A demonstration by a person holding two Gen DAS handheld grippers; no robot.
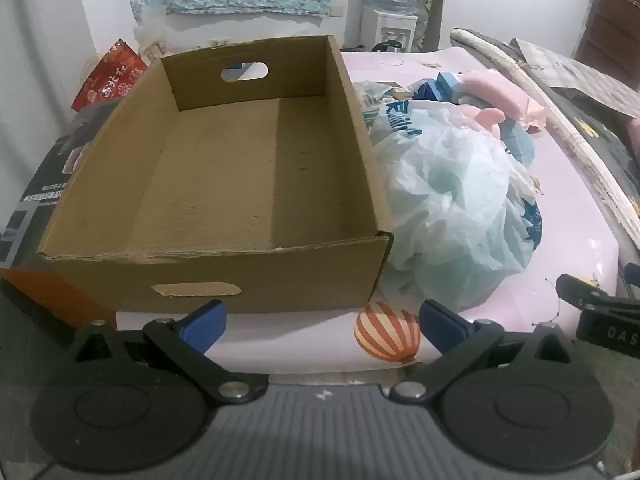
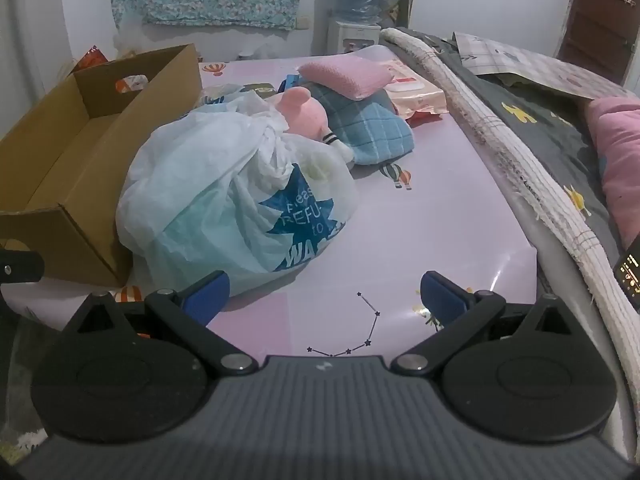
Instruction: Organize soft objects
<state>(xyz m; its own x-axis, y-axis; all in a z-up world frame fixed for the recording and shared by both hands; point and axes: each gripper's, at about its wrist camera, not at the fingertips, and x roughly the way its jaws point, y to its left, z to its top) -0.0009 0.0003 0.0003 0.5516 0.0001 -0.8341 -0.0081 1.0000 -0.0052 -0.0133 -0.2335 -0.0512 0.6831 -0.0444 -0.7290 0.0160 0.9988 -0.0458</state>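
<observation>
While both grippers, left gripper (image 1: 323, 322) and right gripper (image 2: 325, 299), are held wide and empty, plastic bag (image 2: 236, 196) is seen right of cardboard box (image 1: 224, 184).

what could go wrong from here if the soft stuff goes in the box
The bag is thin, loose plastic: a claw may pinch only a fold, so it could slip or tear. The pink pad rests on the blue cloth; pulling the cloth could tip it off. The box is light and might slide if nudged.
</observation>
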